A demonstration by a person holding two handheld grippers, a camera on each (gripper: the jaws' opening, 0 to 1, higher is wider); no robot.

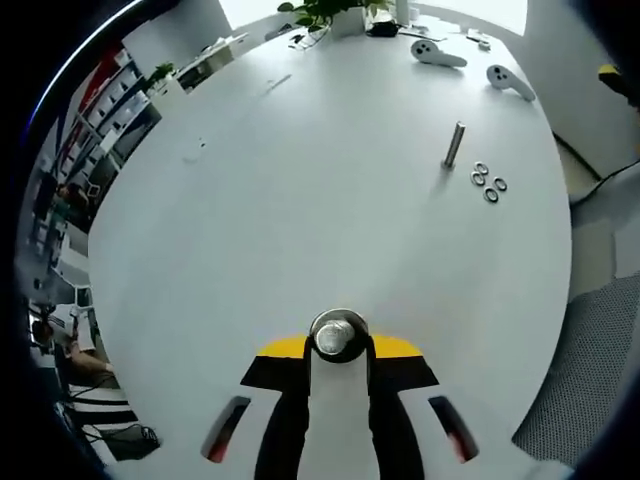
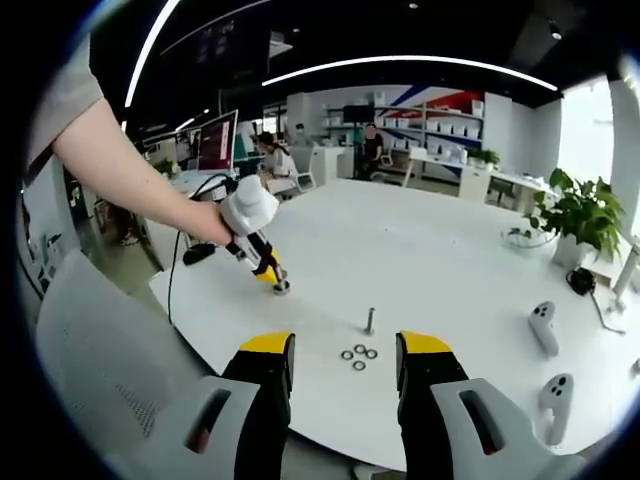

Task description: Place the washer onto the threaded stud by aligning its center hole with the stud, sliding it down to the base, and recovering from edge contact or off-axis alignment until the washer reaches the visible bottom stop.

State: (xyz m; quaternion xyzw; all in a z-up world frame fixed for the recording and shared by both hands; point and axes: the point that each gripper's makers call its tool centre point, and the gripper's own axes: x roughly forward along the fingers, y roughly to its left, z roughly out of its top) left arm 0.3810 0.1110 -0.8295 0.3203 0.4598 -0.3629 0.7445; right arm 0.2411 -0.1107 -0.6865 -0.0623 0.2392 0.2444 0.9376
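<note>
A short threaded stud stands upright on the white table, with several loose washers lying just beside it. My left gripper is well short of them, low over the table, its jaws shut on a round silvery metal piece. In the right gripper view the same stud and washers lie just ahead of my right gripper, which is open and holds nothing. A person's hand holds the left gripper to the left of the stud, its tip down at the table.
Two white handheld controllers lie beyond the stud, with a potted plant at the table's far side. The table edge curves close to the washers. Desks, shelves and seated people fill the room behind.
</note>
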